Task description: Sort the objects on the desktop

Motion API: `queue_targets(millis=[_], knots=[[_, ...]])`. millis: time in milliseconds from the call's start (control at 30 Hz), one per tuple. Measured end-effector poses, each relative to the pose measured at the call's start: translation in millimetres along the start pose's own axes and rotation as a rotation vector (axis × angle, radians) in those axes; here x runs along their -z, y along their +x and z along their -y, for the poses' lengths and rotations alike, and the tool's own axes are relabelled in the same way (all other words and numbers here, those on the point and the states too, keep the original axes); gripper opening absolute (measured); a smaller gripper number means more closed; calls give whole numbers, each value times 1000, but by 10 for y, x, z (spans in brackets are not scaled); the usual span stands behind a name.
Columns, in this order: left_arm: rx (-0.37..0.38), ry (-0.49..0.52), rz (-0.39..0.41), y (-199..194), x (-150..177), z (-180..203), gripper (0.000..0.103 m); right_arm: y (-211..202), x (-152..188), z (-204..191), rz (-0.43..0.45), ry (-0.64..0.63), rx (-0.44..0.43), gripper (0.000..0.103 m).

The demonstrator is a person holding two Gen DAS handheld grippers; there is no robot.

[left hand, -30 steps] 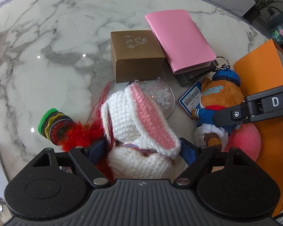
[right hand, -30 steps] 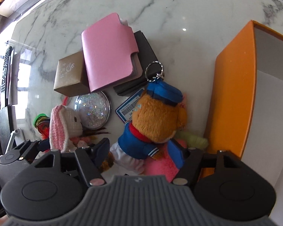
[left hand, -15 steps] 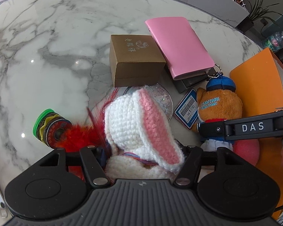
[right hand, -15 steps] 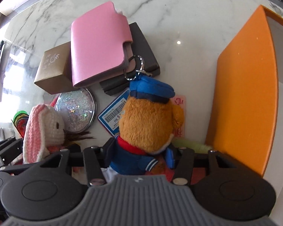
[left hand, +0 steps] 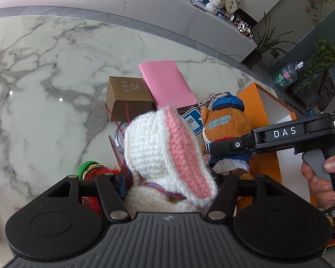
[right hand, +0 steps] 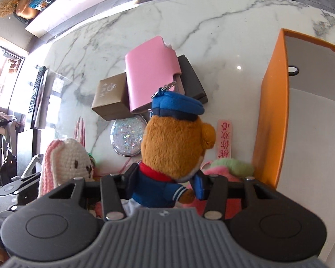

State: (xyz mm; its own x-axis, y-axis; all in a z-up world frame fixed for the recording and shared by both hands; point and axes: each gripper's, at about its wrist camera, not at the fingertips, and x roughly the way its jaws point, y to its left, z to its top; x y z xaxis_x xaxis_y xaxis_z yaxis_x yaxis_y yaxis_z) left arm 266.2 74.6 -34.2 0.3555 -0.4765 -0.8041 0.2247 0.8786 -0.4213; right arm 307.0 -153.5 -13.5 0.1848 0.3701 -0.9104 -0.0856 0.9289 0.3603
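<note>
A white crocheted bunny (left hand: 158,143) with pink ears fills the middle of the left wrist view, and my left gripper (left hand: 170,185) is shut on its body, lifted off the marble table (left hand: 44,102). My right gripper (right hand: 165,181) is shut on a brown plush bear (right hand: 174,138) in a blue cap and blue jacket, pads pressing its torso. The bear (left hand: 225,125) hangs just right of the bunny in the left wrist view, and the bunny (right hand: 67,158) shows at lower left in the right wrist view. A hand (left hand: 319,178) holds the right gripper's handle.
An open orange box (right hand: 270,111) stands to the right. Behind the toys lie a pink notebook (right hand: 149,84) on a black case (right hand: 192,84), a brown gift box (left hand: 127,93) and a glitter compact (right hand: 127,136). A pink-green plush (right hand: 225,167) and a green-capped feathered toy (left hand: 89,167) lie below.
Both grippers closed, the left on the bunny and the right on the bear, then rose and tilted up with the toys. The table items now lie farther below.
</note>
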Motion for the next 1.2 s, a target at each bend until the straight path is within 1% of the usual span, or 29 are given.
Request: queue_targets(millis=[133,233,333,500,667,767,833,900,1033,1200], knots=[[14,-7,46,-155,-52,57,72,-245,51,27,30,10,-42,51],[52,-26,77,-256,-93,33,72,-320,51,17,47,6,-58,51],[72,-42,111,-340,-142,-10,72,-385,71,6,55,1,-71,51],[47,-72,123,-361,-154,-64,72,-341,79,14,51,9,-78,51],[97,-85,148,-458,-135,-42,72,-406,118,40,57,17,-107,51],[88,-60,160,-527,-152,107,72,-563,170,55,85,7,-126,51],[98,-42,161,-545,-168,223,72,-708,213,97,109,5,-141,51],[114,-12,144,-537,-187,400,72,-878,262,163,139,1,-148,51],[152,58,137,-472,-229,787,72,-1278,369,399,224,-7,-95,51],[200,96,97,-244,-255,1279,72,-1588,446,870,272,43,-28,51]])
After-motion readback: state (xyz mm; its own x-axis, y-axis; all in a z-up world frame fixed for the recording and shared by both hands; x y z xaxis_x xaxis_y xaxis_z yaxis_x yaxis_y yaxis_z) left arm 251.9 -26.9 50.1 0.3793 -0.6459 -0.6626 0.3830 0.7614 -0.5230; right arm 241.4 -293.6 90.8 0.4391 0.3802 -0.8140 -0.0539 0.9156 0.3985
